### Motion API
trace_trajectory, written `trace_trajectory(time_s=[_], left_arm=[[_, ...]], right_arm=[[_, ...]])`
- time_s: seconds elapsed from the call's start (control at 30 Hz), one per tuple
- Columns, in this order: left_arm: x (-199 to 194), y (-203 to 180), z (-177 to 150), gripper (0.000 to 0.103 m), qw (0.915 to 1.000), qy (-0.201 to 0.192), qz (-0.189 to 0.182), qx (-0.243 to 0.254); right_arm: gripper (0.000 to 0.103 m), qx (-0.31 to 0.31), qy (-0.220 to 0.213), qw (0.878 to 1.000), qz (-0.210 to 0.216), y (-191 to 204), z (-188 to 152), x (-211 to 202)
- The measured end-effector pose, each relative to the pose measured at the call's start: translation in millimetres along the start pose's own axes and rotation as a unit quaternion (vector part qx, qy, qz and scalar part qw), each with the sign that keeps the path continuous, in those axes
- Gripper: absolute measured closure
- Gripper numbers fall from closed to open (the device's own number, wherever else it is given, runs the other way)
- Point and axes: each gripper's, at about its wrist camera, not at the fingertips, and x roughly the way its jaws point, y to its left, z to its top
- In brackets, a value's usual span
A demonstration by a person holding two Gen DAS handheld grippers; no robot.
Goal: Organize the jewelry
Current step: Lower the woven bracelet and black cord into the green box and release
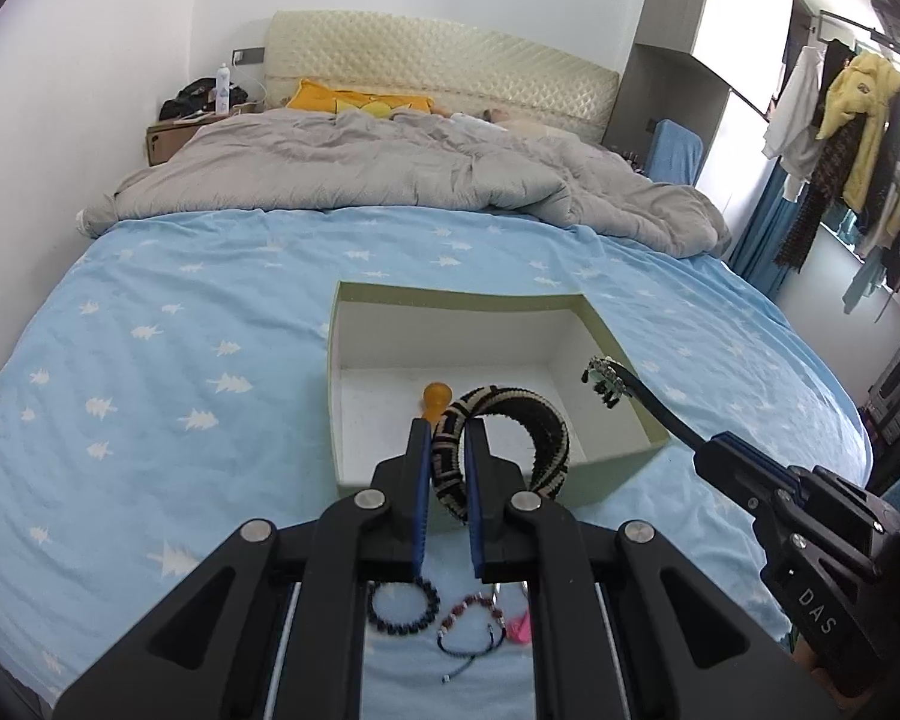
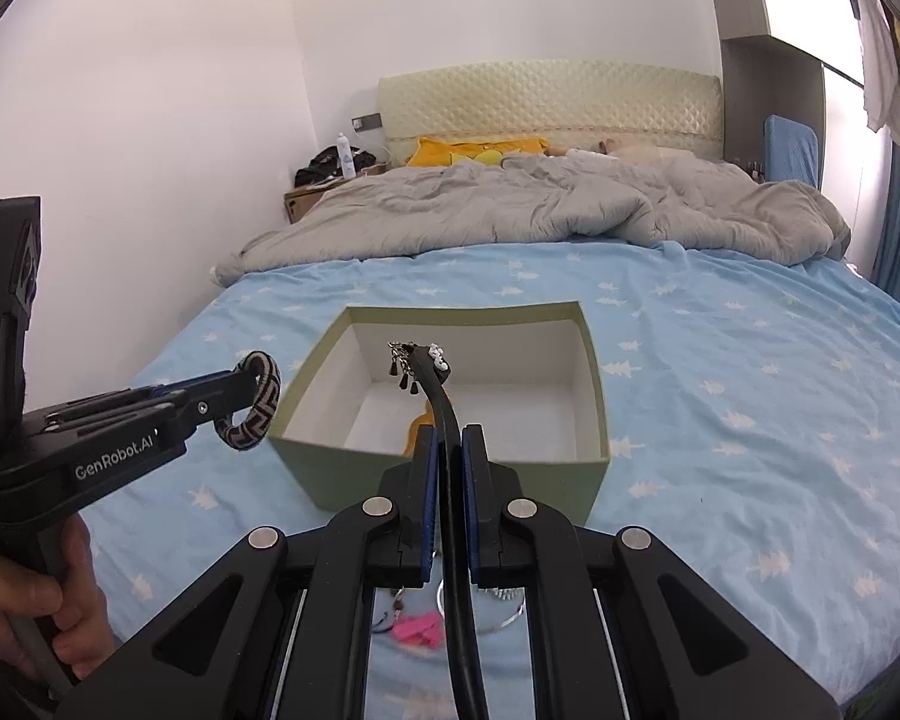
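- We hold two headbands, one in each gripper, both above or just short of an open green box (image 2: 450,468) that sits on the blue bed (image 1: 150,360).
- The woven headband (image 1: 498,444), padded, with a black and beige pattern, is clamped in the jaws of our left gripper (image 1: 450,456). Its arc rises out of the jaws and curves over to the right, so its free end hangs over the near wall of the box.
- In the right wrist view this headband sits just left of the box's near left corner, not yet over the cavity.
- The thin black headband (image 2: 444,420), with small charms at its tip, is pinched in the closed jaws of our right gripper (image 2: 447,456). Its long axis runs straight ahead from the jaws, and its tip reaches over the middle of the box.
- In our judgement the right gripper is the nearer of the two to a drop: its headband already points into the cavity, and the box lies directly ahead and below.
- An orange item (image 1: 435,399) already lies on the box floor, close to the near wall.
- Behind the jaws, on the bed near us, lie a dark bead bracelet (image 1: 402,606), a red bead bracelet (image 1: 471,618) and a pink item (image 1: 519,627), all still outside the box.
- A hand (image 2: 36,612) grips the left gripper's handle at the left edge of the right wrist view.
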Motion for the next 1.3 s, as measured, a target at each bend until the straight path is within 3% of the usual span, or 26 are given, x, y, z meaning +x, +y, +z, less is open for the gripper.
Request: trace_trajectory(time_s=[0.27, 0.53, 0.93, 0.97, 1.03, 1.07, 1.1, 1.13, 1.3], left_arm=[[49.2, 7.5, 21.4, 0.092, 0.9993, 0.035, 0.015, -0.007], [85.7, 10.6, 28.5, 0.092, 0.9975, 0.068, 0.019, -0.006], [102.0, 2.5, 26.4, 0.091, 0.9968, 0.077, 0.021, 0.01], [101.3, 1.9, 27.1, 0.088, 0.9968, 0.076, 0.02, 0.01], [97.6, -0.2, 28.1, 0.068, 0.997, 0.074, 0.017, 0.014], [91.6, -1.6, 28.9, 0.049, 0.9975, 0.066, 0.022, 0.016], [88.4, -2.7, 29.9, 0.037, 0.9978, 0.059, 0.026, 0.017], [81.8, -3.5, 31.3, 0.037, 0.9983, 0.047, 0.03, 0.018], [51.0, -5.1, 38.2, 0.037, 0.9992, 0.026, 0.029, 0.013]], right_arm=[[0.098, 0.013, 0.026, 1.0, -0.01, -19.2, 19.1, 42.9], [0.098, 0.045, 0.079, 0.996, -0.005, -46.1, 25.4, 102.6], [0.098, 0.053, 0.097, 0.994, 0.003, -56.0, 19.4, 123.5], [0.098, 0.057, 0.095, 0.994, 0.004, -57.5, 20.3, 122.3], [0.094, 0.062, 0.091, 0.994, 0.007, -59.1, 23.0, 118.6], [0.091, 0.065, 0.089, 0.994, 0.008, -59.5, 24.3, 115.0], [0.082, 0.065, 0.088, 0.994, 0.009, -59.8, 25.2, 113.0], [0.077, 0.065, 0.085, 0.994, 0.009, -59.9, 26.2, 110.0], [0.077, 0.068, 0.059, 0.996, 0.012, -60.4, 33.0, 80.5]])
